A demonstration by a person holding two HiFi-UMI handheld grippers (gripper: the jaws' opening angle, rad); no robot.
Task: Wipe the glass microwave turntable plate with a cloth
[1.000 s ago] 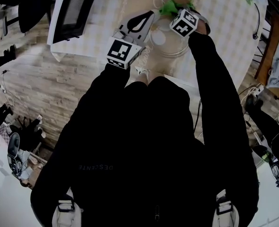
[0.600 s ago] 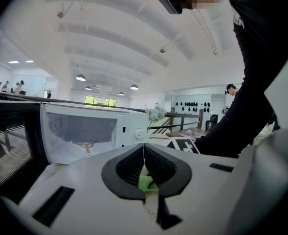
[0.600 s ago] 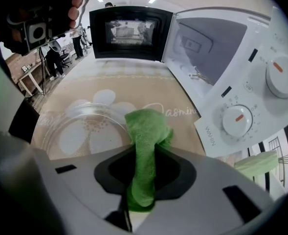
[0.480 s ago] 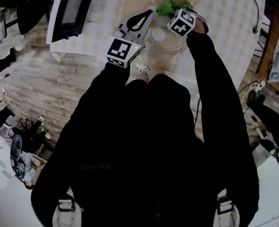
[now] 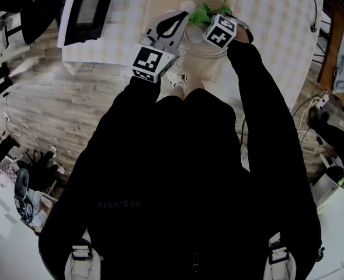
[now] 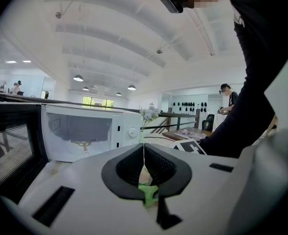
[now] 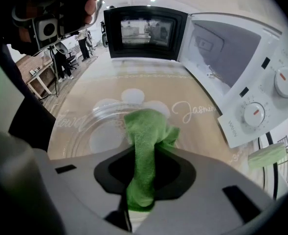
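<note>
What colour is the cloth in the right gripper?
The cloth is bright green; the right gripper view shows it best.

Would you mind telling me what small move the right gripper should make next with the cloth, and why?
Probably a short sideways sweep of the right gripper across the glass plate, pressing lightly. Its jaws are clamped on the green cloth, whose free end seems to rest near the plate's middle, and bare glass lies beside it.
</note>
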